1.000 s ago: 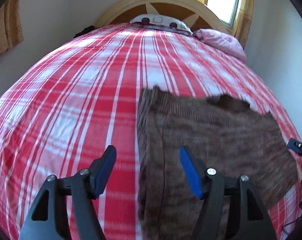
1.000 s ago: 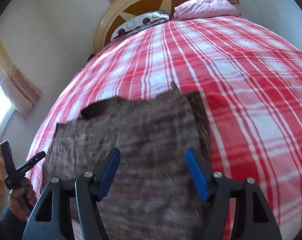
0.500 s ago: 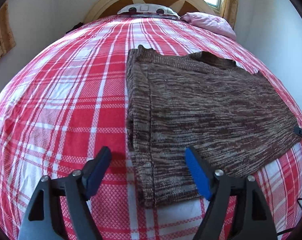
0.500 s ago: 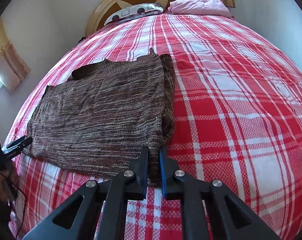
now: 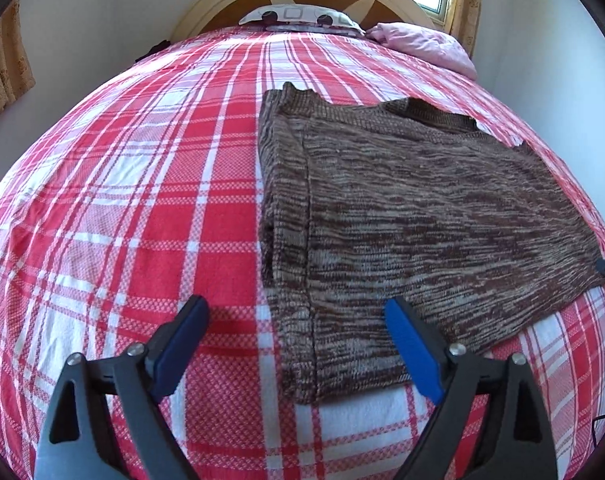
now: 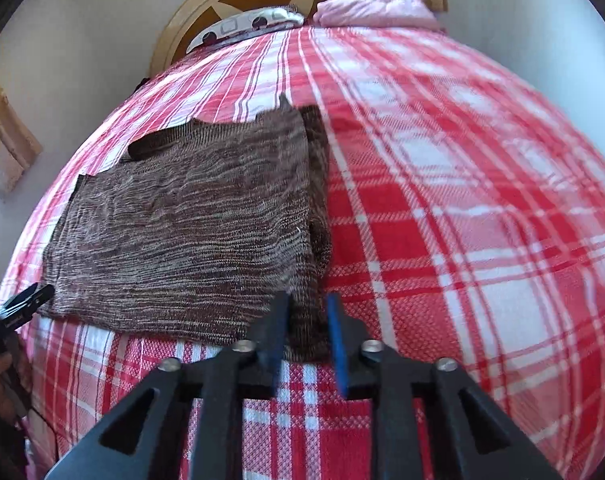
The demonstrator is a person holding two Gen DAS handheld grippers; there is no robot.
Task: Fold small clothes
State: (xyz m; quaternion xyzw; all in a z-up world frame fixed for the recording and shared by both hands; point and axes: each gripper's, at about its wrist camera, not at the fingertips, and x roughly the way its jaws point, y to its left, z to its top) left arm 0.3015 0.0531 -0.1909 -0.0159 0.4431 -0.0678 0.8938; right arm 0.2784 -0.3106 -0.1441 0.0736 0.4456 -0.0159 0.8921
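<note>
Two tools we keep free over bed [image 5: 122,200]: left tool [image 5: 298,344] opening wide, nothing held, straddling sweater [image 5: 422,220] corner; right tool [image 6: 308,332] narrow, opening, empty. Side fold done, we judge. Next: we pinch near hem, carry toward collar [image 5: 430,114] at 12 o'clock.

The brown sweater [image 5: 422,232], a second ago filling the near view under both grippers, now lies flat on the bed with its near hem in view. The left gripper [image 5: 298,344] opens wider over its near left corner. The right gripper [image 6: 308,328], after snapping nearly closed, is opening again at the near right corner.
</note>
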